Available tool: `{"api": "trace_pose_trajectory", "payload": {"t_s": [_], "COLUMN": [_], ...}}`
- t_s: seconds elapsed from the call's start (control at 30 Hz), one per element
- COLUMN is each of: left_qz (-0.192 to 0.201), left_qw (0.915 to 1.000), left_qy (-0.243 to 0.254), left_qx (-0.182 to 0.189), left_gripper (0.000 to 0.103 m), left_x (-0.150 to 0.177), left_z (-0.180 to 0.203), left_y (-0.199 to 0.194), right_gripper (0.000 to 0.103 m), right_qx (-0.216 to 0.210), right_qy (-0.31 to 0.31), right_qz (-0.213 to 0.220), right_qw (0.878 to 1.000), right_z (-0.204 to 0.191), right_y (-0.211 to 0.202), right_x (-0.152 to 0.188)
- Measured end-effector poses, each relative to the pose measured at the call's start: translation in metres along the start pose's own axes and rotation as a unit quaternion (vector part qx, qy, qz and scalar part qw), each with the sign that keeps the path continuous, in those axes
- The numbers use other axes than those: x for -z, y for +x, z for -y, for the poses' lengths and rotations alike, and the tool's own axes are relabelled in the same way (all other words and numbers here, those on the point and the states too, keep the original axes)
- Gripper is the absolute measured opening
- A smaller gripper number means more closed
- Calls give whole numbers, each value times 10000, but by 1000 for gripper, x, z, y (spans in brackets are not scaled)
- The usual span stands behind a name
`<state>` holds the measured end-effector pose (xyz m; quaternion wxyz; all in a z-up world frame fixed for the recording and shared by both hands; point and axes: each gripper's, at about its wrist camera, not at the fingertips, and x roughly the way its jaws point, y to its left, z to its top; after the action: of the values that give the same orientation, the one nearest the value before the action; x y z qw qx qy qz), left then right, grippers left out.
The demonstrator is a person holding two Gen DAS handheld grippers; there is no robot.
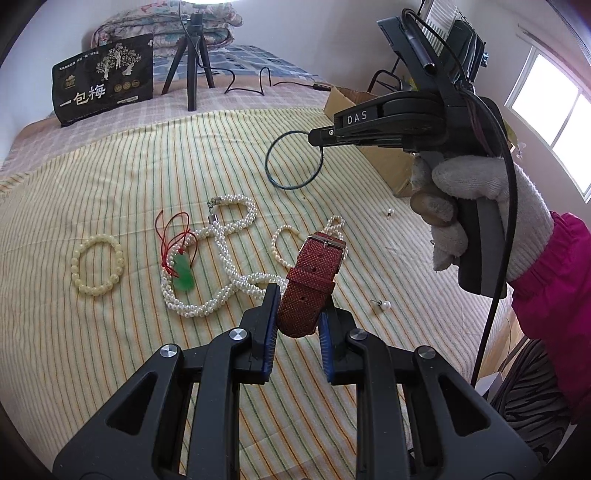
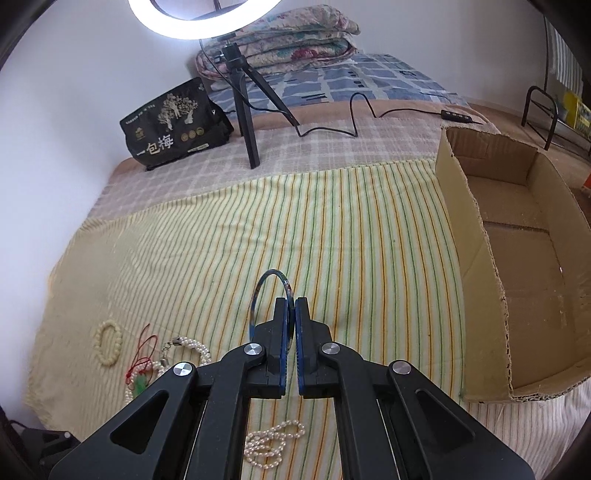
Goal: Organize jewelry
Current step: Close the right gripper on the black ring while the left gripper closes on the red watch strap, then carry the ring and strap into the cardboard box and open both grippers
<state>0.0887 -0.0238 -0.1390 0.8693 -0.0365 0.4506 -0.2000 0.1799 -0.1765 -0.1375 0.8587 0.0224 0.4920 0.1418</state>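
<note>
Right gripper clamped on thin dark-blue ring bangle, lifted clear of striped bedsheet; carry it level over open cardboard box, release low. Left gripper pinches red woven watch strap. White pearl necklace, loose pearl earring lie beneath: avoid snagging.

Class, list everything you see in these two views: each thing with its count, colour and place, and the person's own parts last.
Watch strap: one, red, in left claw.
Bangle: one, dark blue-green, in right claw.
Pearl necklaces: two, white, on cloth.
Bead bracelet: one, cream, left on cloth.
Jade pendant: one, green, red cord, on pearls.
Pearl earrings: two, white, right on cloth.
Cardboard box: one, brown, empty, right.
Snack bag: one, black, by wall.
Ring light: one, white, on tripod.
Left claw: closed on strap.
Right claw: shut on bangle.
Gloved hand: one, white, pink sleeve.
</note>
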Motion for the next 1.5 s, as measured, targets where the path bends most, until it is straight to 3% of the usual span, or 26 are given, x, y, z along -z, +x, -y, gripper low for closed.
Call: {"api": "trace_pose_trajectory", "payload": {"t_s": [0.5, 1.03, 1.5], "left_qz": [301, 503, 831], "left_qw": [9995, 9984, 9945], "left_qy": [62, 190, 519], "left_qx": [88, 159, 368], "left_gripper": [18, 16, 16], "left_x": [-16, -47, -108], "left_z": [22, 50, 95], "left_y": [-12, -2, 19], "right_gripper": [2, 2, 2], "right_qx": [157, 231, 786], "right_qy": [-142, 190, 696], "right_qz": [642, 1028, 1508], "right_qw": [9977, 9942, 9830], "right_z": [3, 43, 106], "right_y": [-52, -90, -120], "right_x": [-11, -21, -43]}}
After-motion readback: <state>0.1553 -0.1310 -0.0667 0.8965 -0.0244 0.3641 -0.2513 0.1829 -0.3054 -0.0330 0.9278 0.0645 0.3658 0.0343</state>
